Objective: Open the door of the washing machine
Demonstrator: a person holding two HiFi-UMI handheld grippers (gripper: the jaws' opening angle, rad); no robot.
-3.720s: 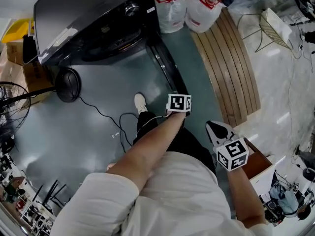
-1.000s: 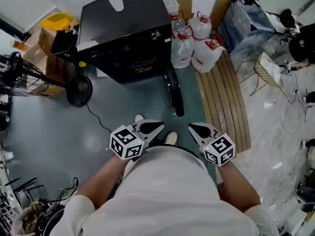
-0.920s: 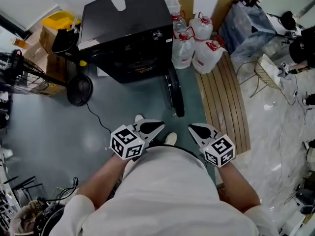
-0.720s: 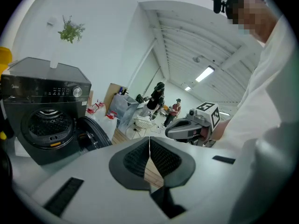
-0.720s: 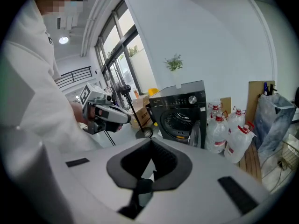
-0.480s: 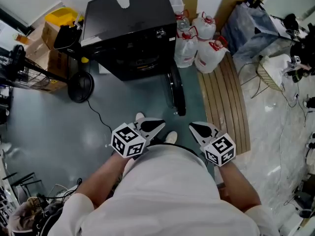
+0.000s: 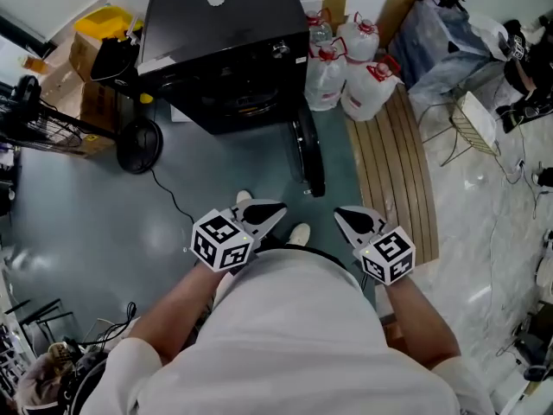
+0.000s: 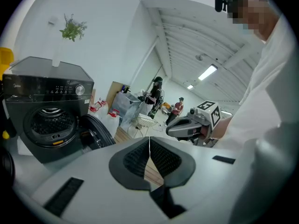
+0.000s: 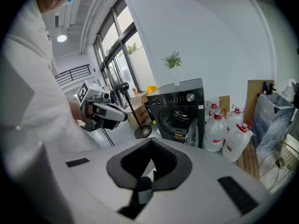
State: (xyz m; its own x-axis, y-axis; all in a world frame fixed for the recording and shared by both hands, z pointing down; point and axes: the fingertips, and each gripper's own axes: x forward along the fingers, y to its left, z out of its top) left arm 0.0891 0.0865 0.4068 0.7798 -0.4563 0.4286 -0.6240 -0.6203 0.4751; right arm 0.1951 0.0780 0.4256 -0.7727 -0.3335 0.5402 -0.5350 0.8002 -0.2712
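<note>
Left gripper [image 7: 278, 207] and right gripper [image 7: 339, 213] hang side by side before the person [image 7: 294, 335], each with jaws pressed together on nothing. Beyond them, on the grey floor [image 7: 130, 223], stands the black washer [image 7: 226, 54], its door [image 7: 308, 156] swung wide open. Water jugs [image 7: 350, 67] sit just right of it.

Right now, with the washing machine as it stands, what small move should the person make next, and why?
Probably none: hold both grippers back. The door of the washing machine already stands wide open, and the left gripper and right gripper are shut, empty and well clear of it.
</note>
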